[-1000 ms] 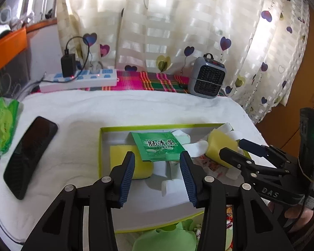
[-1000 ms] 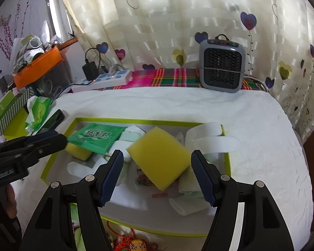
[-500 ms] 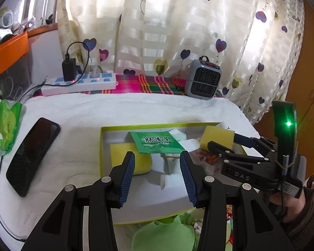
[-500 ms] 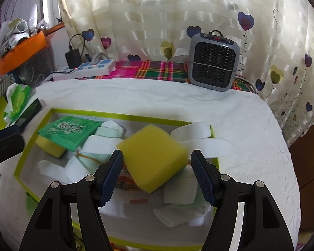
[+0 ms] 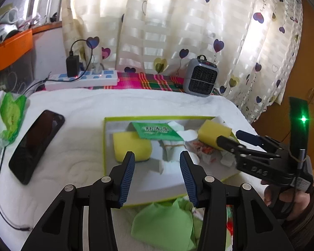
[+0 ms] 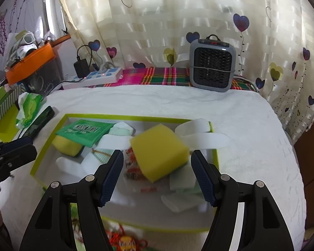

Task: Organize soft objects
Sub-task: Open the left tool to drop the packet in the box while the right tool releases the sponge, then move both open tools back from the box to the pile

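Observation:
A green-rimmed tray [image 5: 104, 146] [image 6: 46, 152] on the white towel holds two yellow sponges, a green packet [image 5: 157, 130] [image 6: 83, 130], white socks and wrappers. One sponge [image 5: 131, 145] [image 6: 66, 146] lies at the tray's left. The other sponge [image 6: 160, 151] [image 5: 211, 132] lies tilted on the pile at the right. My right gripper [image 6: 157, 174] is open, its fingers either side of this sponge and short of it. My left gripper [image 5: 156, 176] is open and empty over the tray's near edge.
A black phone [image 5: 36, 144] and a green wipes pack [image 5: 10, 117] lie left of the tray. A power strip [image 5: 81, 80] and a small grey heater [image 5: 201, 77] stand at the back. Green cloth [image 5: 165, 223] lies in front of the tray.
Both grippers have pulled back from the tray and stayed open. The right sponge sits lower in the pile than a second ago.

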